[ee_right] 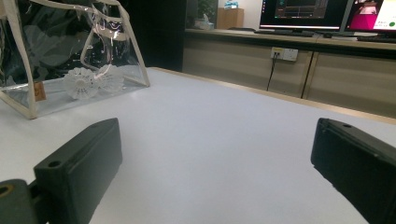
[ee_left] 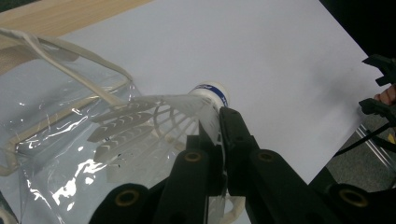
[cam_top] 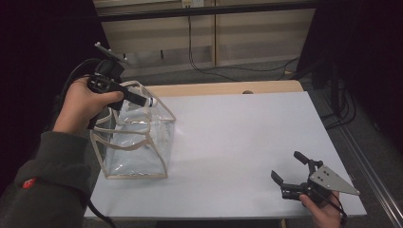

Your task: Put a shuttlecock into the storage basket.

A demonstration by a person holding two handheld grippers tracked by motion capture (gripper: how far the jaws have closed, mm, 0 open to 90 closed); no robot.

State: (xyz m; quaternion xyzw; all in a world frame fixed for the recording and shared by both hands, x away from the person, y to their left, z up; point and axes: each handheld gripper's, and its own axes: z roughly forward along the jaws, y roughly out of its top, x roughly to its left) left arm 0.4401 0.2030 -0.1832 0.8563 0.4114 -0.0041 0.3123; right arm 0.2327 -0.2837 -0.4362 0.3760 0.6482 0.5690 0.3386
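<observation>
A clear plastic bag point(cam_top: 138, 142) with beige trim stands open on the left of the white table point(cam_top: 237, 133). Just above its mouth, my left gripper point(cam_top: 139, 99) is shut on a white feather shuttlecock point(cam_top: 148, 101). In the left gripper view the jaws pinch the shuttlecock point(ee_left: 159, 116) near its blue-banded cork tip, over the bag point(ee_left: 51, 149). My right gripper point(cam_top: 291, 172) rests open near the table's front right corner, nothing between its fingers. The right gripper view looks past the right gripper point(ee_right: 217, 140) at the bag point(ee_right: 28, 56), with two shuttlecocks point(ee_right: 81, 82) lying inside.
A wooden strip point(cam_top: 223, 88) borders the table's far edge. Cables point(cam_top: 223, 71) trail across the floor behind it. Monitors point(ee_right: 303, 14) stand on a counter beyond the table. The right gripper's far jaws point(ee_left: 379, 84) show at the table's edge in the left gripper view.
</observation>
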